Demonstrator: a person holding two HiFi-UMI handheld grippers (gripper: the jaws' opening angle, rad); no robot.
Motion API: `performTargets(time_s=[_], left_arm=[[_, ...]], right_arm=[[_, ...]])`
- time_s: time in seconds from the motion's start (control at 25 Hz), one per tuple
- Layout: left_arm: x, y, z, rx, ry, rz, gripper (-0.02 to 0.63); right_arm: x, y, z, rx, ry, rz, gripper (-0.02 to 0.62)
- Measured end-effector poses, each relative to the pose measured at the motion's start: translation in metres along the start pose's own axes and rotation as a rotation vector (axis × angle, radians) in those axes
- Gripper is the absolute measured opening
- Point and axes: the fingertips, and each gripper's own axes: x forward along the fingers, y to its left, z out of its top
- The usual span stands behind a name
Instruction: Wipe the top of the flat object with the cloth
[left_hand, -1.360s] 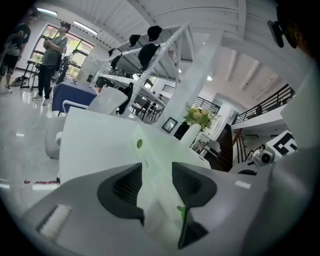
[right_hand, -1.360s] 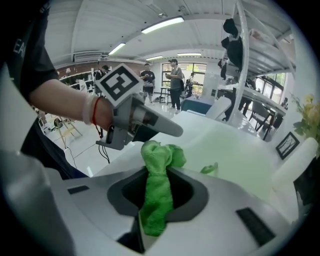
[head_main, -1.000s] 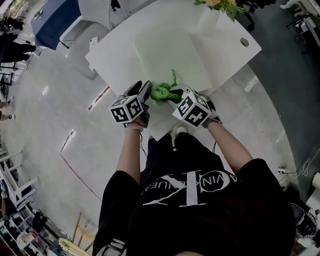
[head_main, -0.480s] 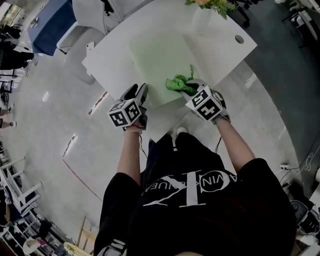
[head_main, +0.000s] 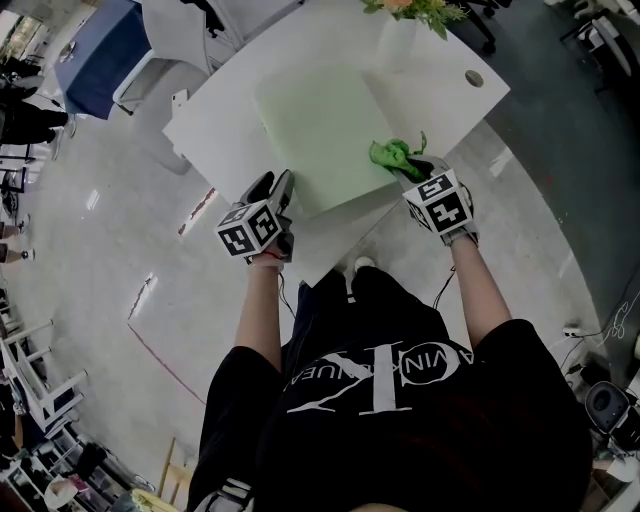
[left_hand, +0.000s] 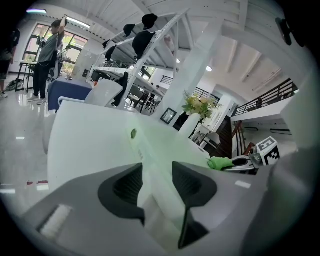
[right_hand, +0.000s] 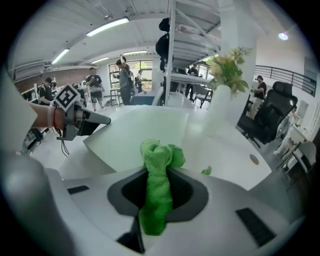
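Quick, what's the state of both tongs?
Left tongs: jaws apart around a corner of the green board; grip cannot be told.
Right tongs: closed on the green cloth.

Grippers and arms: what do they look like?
The left gripper and right gripper are light grey with dark pads, each bearing a white cube of black square markers. Thin dark cables hang below the wrists. The person wears a black short-sleeved T-shirt with white print.

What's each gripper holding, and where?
Right gripper pinches the green cloth at its bunched middle. Left gripper seems to clamp the pale green board by its near corner.
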Motion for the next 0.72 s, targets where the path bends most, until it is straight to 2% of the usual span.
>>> performTargets(time_s=[0.4,0.52,0.6,0.72], left_arm=[[0.000,0.000,-0.003,-0.016,-0.004,0.003,0.195],[-0.001,0.000,-0.006,-0.020,0.007,-0.005,0.201],[-0.001,0.003,-0.001,-0.015,-0.019,-0.011,0.206],[-0.015,0.016,0.015,-0.013,-0.121,0.019,0.097]], right_arm=[[-0.006,-0.020,-0.014,0.140,-0.022,-0.034,0.067],[-0.012,-0.038,-0.031,0.174,0.031,-0.119,0.067],[-0.016,-0.057,-0.040,0.190,0.039,-0.198,0.067],[-0.027,-0.076,-0.032,0.237,-0.040,-0.260,0.067]])
